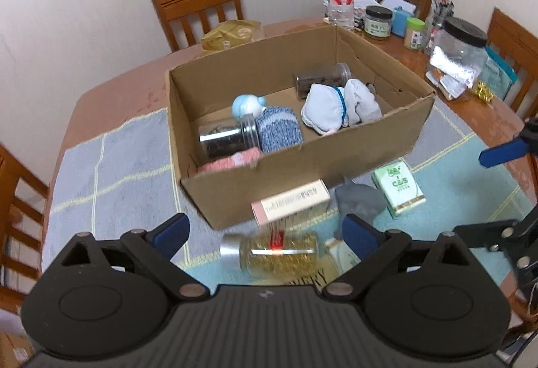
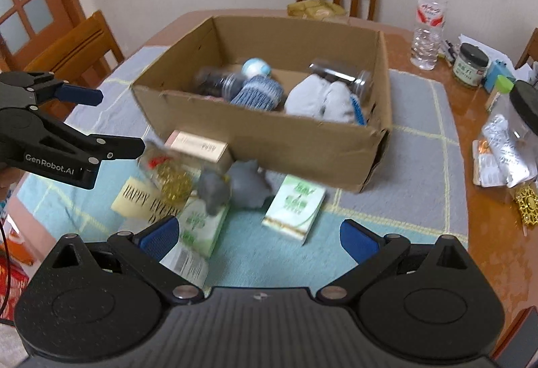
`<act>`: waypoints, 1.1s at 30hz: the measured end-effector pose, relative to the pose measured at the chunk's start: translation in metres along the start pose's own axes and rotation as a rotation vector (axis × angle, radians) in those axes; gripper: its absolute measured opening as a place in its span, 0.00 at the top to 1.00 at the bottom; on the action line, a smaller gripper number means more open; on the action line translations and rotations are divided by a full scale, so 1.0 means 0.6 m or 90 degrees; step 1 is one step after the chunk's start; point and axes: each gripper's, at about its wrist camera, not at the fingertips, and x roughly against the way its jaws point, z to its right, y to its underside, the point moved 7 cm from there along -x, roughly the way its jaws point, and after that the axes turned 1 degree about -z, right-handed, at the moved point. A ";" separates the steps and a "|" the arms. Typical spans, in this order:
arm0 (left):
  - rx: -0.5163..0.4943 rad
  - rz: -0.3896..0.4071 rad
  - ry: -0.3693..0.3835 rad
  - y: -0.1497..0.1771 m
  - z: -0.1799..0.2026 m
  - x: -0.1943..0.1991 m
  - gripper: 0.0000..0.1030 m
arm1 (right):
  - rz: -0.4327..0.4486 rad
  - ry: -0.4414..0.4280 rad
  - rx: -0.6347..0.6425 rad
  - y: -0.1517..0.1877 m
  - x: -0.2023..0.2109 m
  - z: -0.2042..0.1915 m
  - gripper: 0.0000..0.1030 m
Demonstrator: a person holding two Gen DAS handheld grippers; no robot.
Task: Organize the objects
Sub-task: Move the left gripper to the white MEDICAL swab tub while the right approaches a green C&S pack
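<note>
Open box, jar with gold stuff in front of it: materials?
Open box: corrugated cardboard, matte brown, with raw, torn-looking edges. Jar: clear wall, glass or plastic, cannot tell which; lid silver, metallic-looking; the shiny gold tangle inside looks like metal wire, blurred.

We see brown cardboard box on checked cloth; green tissue packet just before it; right gripper open above.

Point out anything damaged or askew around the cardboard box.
The cardboard box has a torn, ragged near right corner, and its near wall bows. A gold-filled jar lies tipped on its side on the mat in front, among loose packets.
</note>
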 end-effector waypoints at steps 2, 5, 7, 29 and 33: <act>0.032 0.001 0.000 0.012 -0.003 0.007 0.06 | -0.005 -0.002 0.006 0.006 -0.002 -0.008 0.00; 0.059 -0.001 -0.012 0.029 -0.008 0.012 0.06 | -0.012 -0.007 0.013 0.010 -0.007 -0.019 0.00; 0.074 -0.004 -0.007 0.042 -0.010 0.016 0.06 | -0.015 -0.013 0.019 0.012 -0.011 -0.029 0.00; 0.073 -0.028 0.026 0.086 -0.027 0.016 0.06 | -0.051 0.005 -0.006 0.061 -0.024 -0.045 0.00; 0.049 -0.028 0.038 0.088 -0.016 0.016 0.06 | -0.062 -0.001 -0.027 0.084 -0.016 -0.040 0.00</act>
